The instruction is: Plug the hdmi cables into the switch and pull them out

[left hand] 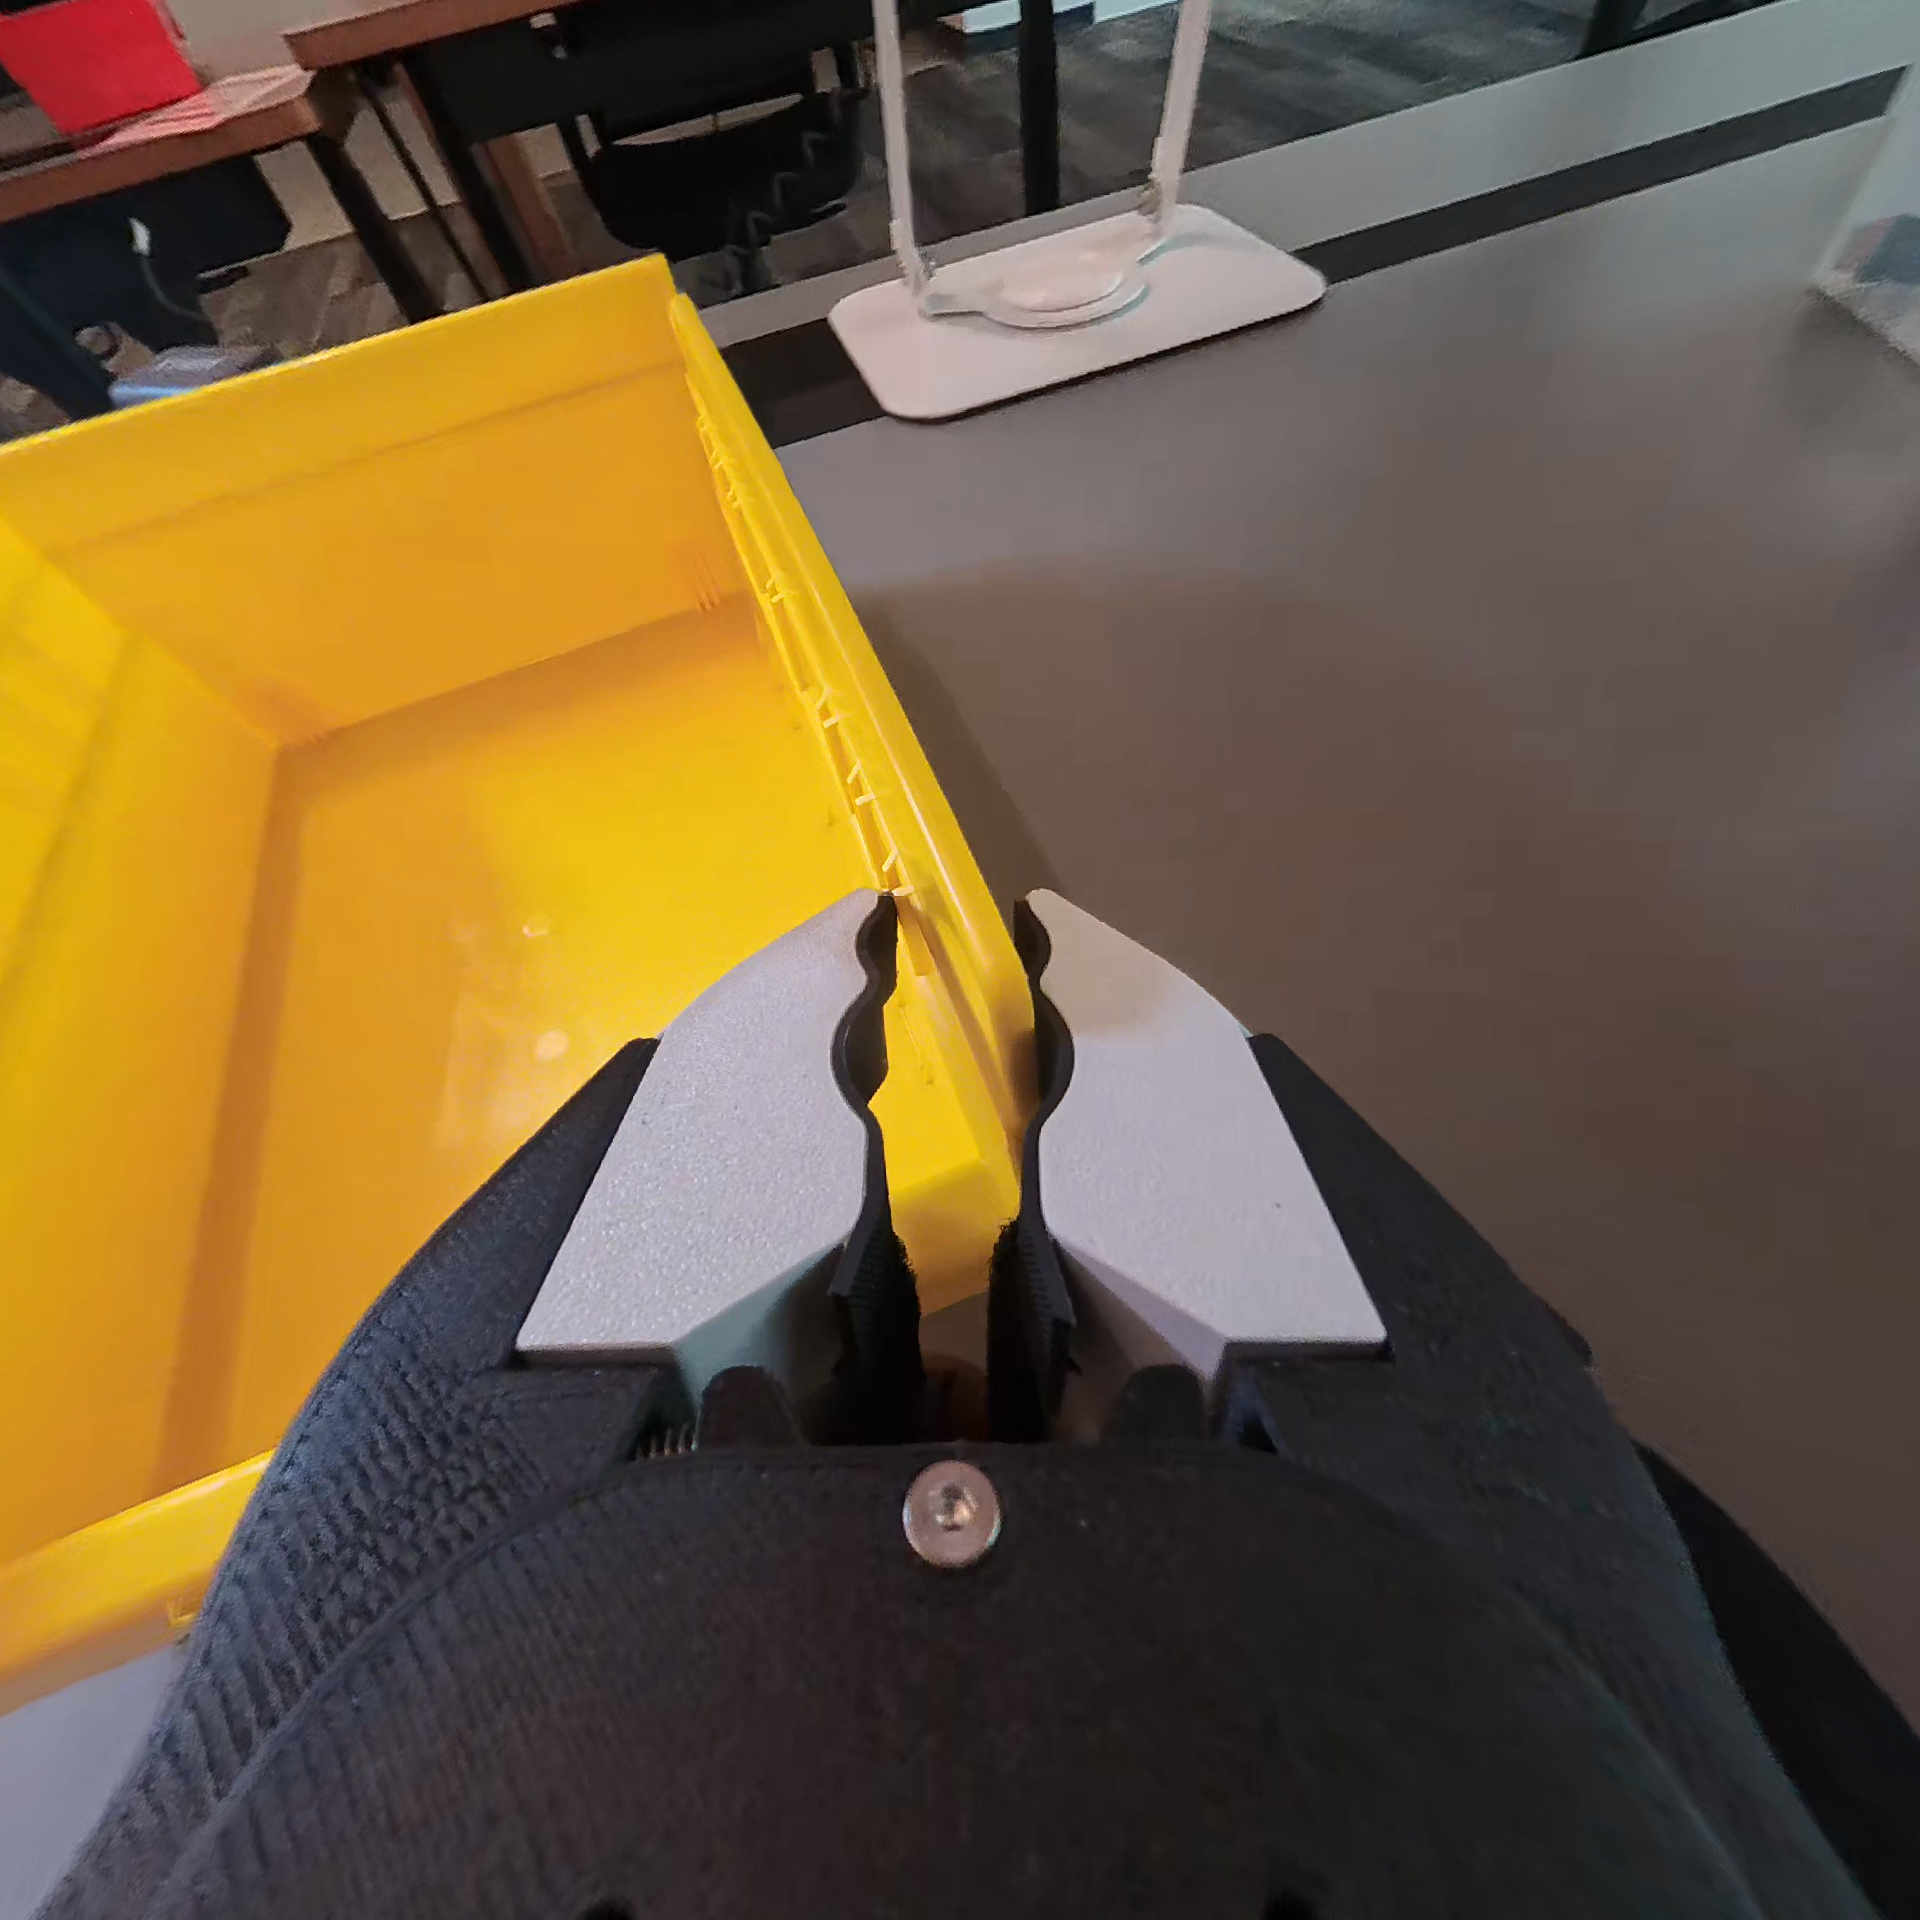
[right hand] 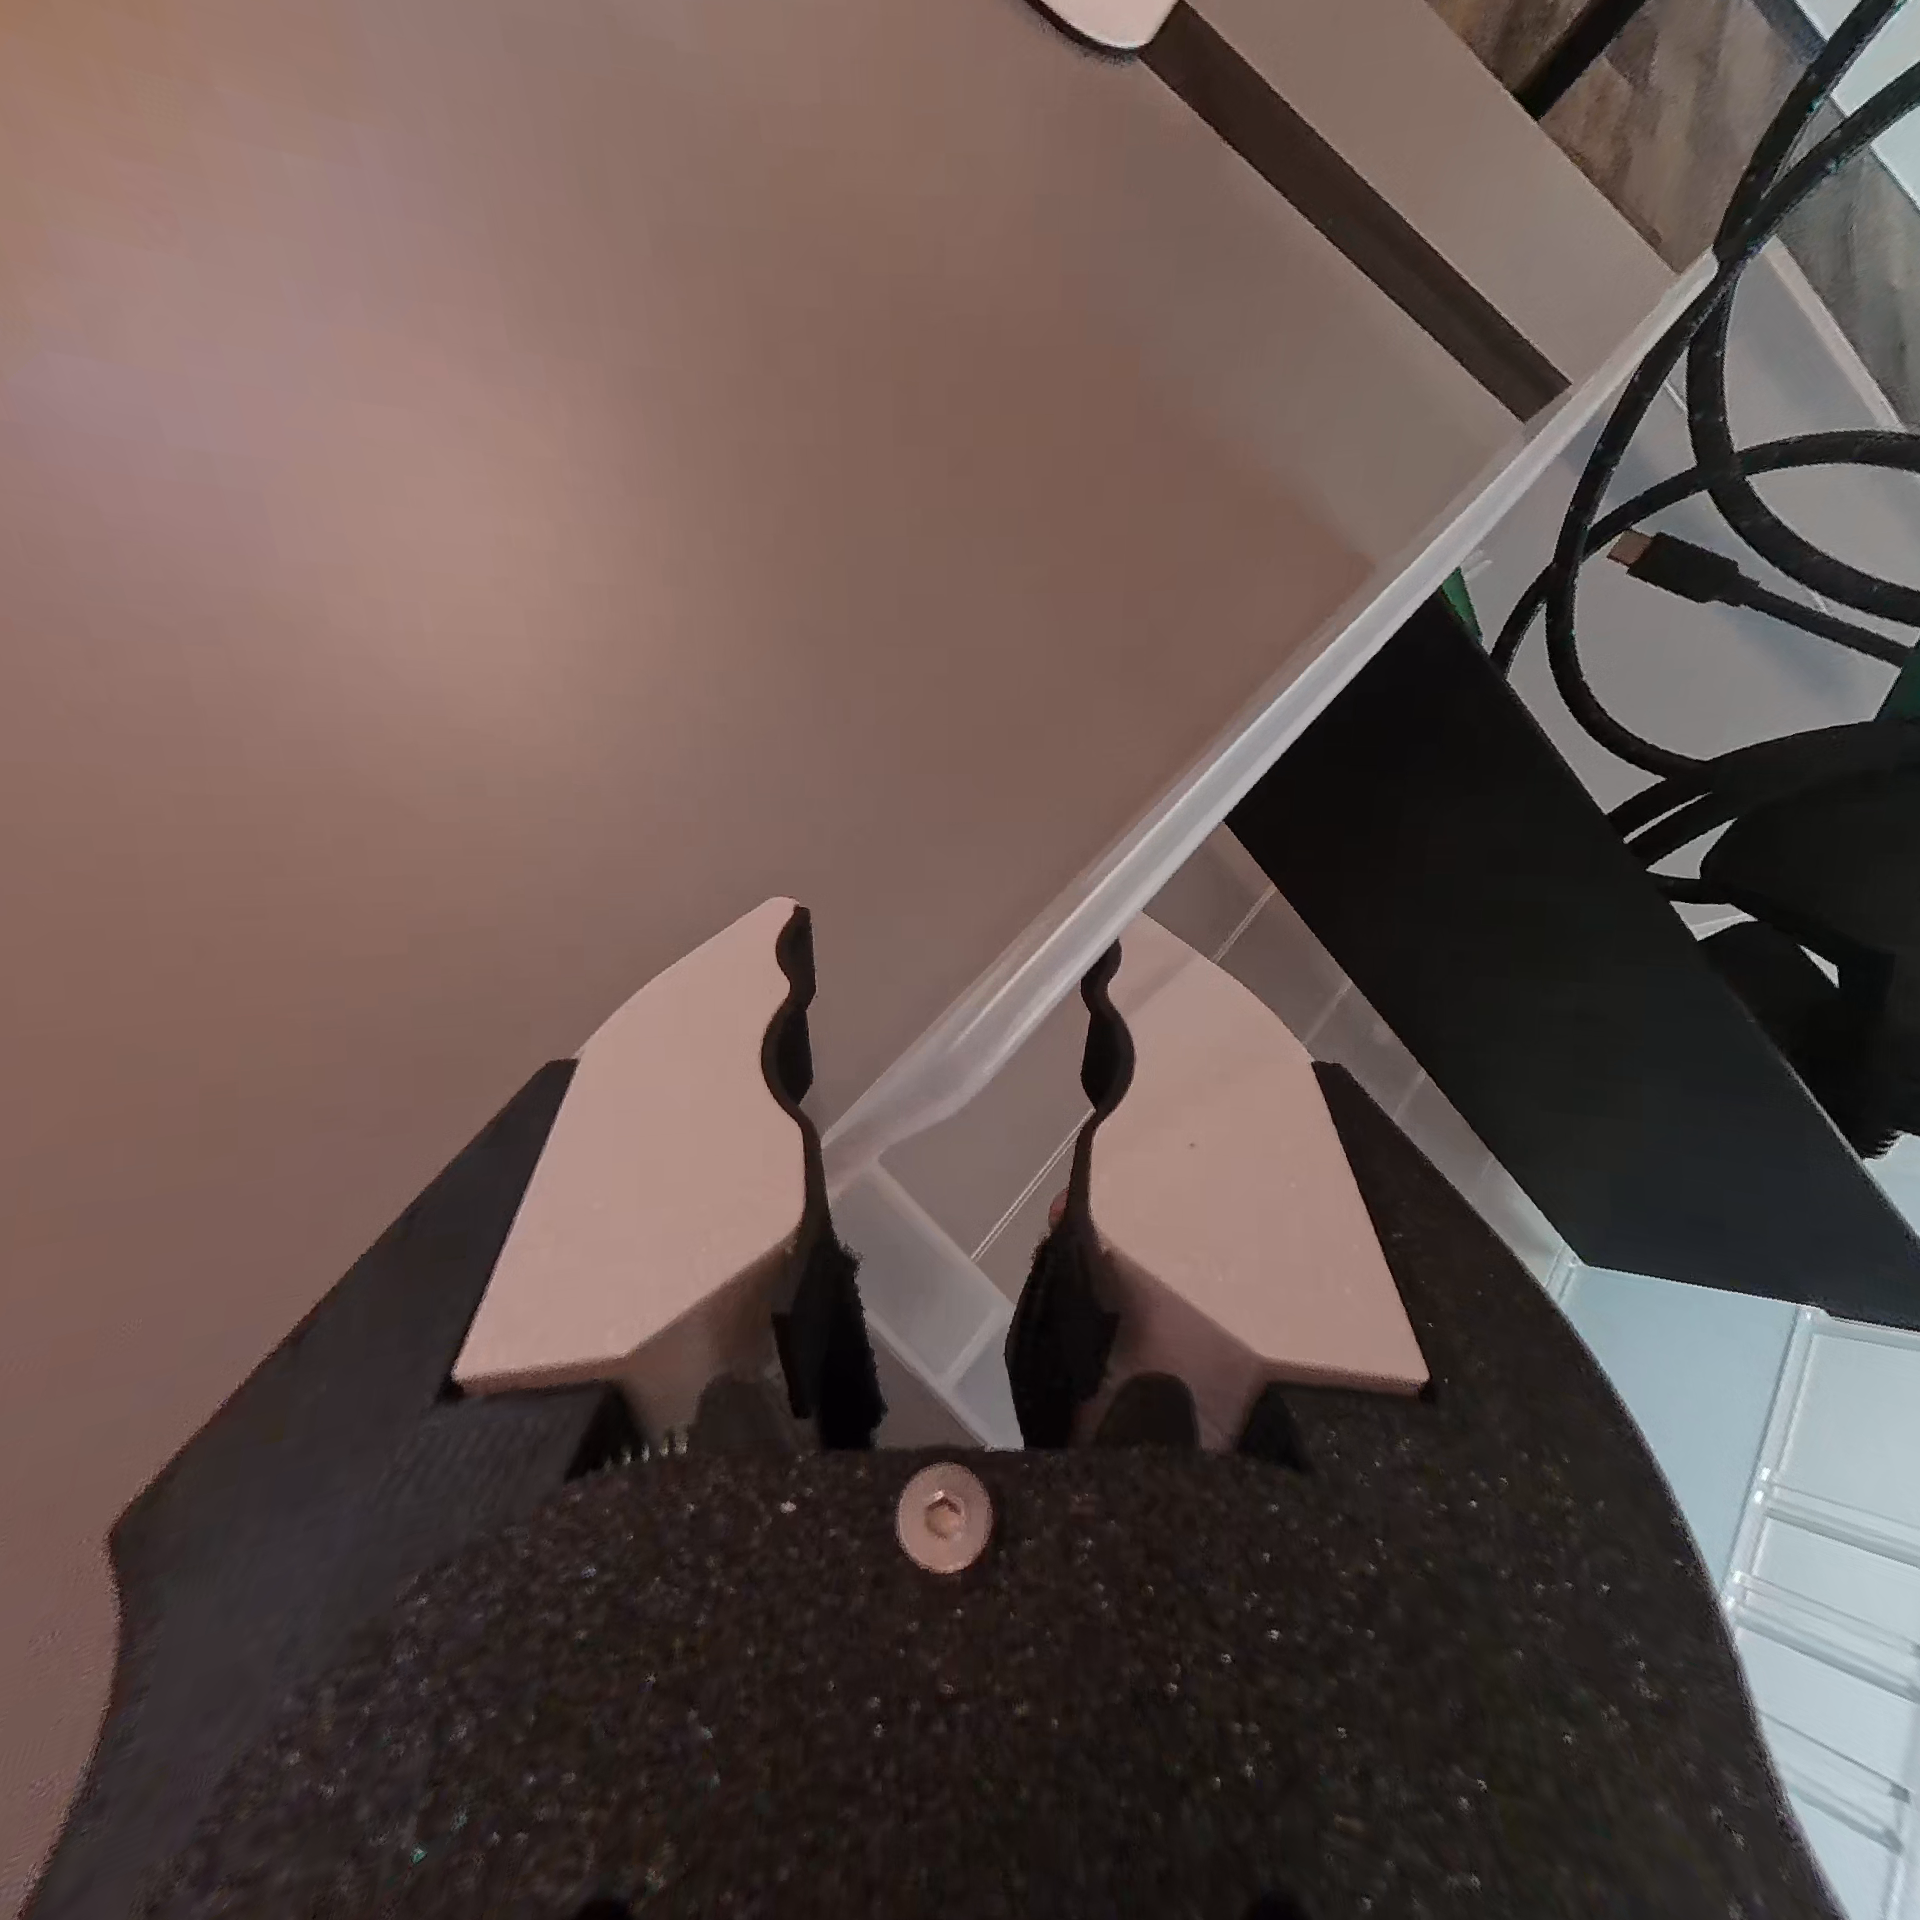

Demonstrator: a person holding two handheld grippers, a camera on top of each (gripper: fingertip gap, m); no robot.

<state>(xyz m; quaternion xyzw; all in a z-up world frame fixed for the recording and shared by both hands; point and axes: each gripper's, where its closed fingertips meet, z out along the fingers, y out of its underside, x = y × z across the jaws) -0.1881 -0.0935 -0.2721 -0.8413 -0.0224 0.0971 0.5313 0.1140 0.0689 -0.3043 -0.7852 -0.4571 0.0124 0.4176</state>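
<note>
My left gripper is open with a narrow gap. It hovers over the right wall of an empty yellow bin, and the wall's rim shows between the jaws. My right gripper is open and empty over the rim of a clear plastic bin, which runs between its fingers. Inside that bin lie black braided cables, one with a small plug end, and a flat black slab. I cannot tell whether the slab is the switch.
Both bins stand on a dark grey table. A white stand base with a clear curved foot sits at the table's far edge; its corner also shows in the right wrist view. Wooden desks and chairs stand beyond.
</note>
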